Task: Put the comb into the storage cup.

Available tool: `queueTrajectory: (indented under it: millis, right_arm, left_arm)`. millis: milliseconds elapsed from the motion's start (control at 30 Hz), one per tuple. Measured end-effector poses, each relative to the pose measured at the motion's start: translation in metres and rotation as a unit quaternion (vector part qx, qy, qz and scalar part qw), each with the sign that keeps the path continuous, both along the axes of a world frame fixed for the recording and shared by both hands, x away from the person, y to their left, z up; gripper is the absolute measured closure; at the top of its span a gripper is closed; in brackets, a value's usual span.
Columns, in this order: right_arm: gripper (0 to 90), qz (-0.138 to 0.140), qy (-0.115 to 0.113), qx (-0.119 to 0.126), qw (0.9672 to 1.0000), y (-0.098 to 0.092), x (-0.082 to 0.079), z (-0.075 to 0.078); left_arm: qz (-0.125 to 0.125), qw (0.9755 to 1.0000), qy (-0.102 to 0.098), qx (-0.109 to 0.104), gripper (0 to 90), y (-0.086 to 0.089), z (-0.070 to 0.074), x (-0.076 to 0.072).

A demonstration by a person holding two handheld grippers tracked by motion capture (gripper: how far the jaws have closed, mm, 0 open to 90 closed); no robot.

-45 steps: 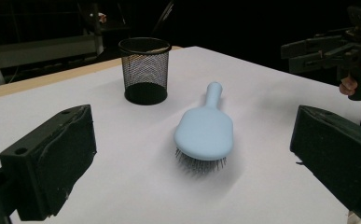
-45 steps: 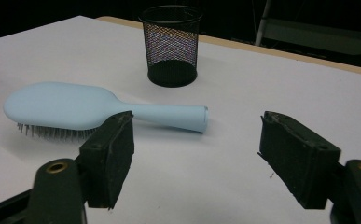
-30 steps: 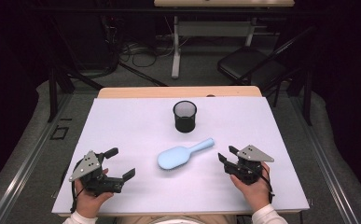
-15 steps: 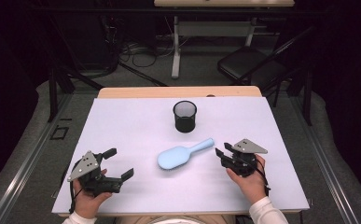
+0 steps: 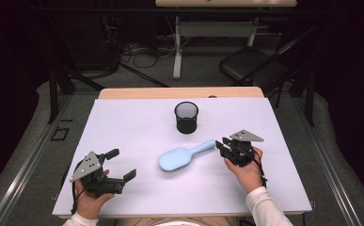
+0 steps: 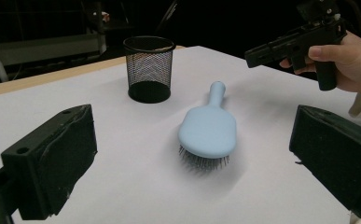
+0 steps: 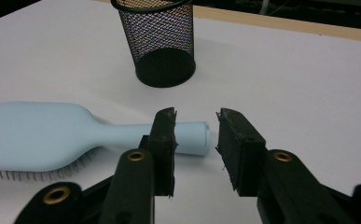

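A light blue hairbrush (image 5: 182, 157) lies bristles down in the middle of the white table (image 5: 137, 122), its handle pointing to the right and slightly away. My right gripper (image 5: 222, 143) is at the handle's end. Its jaws have just been closing. In the right gripper view the handle tip (image 7: 194, 137) sits just inside the gap, against the left jaw and apart from the right pad, so the right gripper (image 7: 194, 135) is open. My left gripper (image 5: 122, 163) rests at the front left, wide open, with nothing between its fingers.
A black mesh cup (image 5: 186, 117) stands upright behind the brush, a short way beyond the handle. Bare table surface lies between the two hands. A dark folding chair (image 5: 250, 63) and table legs stand on the floor past the far edge.
The right hand has slid left to the brush handle, and its jaws stand narrower than before. The left hand, brush and cup have not moved.
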State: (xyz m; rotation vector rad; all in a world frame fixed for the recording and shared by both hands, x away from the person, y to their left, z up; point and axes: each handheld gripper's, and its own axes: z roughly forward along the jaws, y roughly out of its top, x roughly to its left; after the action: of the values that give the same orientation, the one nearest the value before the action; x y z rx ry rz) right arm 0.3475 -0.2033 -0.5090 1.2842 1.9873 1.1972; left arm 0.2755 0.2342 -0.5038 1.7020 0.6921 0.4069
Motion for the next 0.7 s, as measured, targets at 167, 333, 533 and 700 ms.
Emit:
queueTrajectory:
  millis: [167,333,533,700]
  right_arm:
    - [74.2,-0.004,0.011,-0.005,0.9999,0.002,0.007,0.003]
    - [78.8,-0.003,0.027,-0.013,0.9996,0.006,0.018,0.007]
    - [82.3,-0.002,0.054,-0.024,0.9982,0.012,0.034,0.005]
    - [87.3,-0.006,0.067,-0.038,0.9970,0.017,0.044,0.004]
  left_arm:
    - [-0.001,1.0000,-0.001,0.001,0.9,0.000,0.000,0.001]
    - [0.000,1.0000,0.000,-0.001,1.5,-0.001,-0.001,0.001]
    - [-0.004,1.0000,0.001,-0.001,1.6,-0.001,-0.001,0.002]
    - [-0.003,1.0000,0.001,-0.001,1.9,0.000,-0.001,0.003]
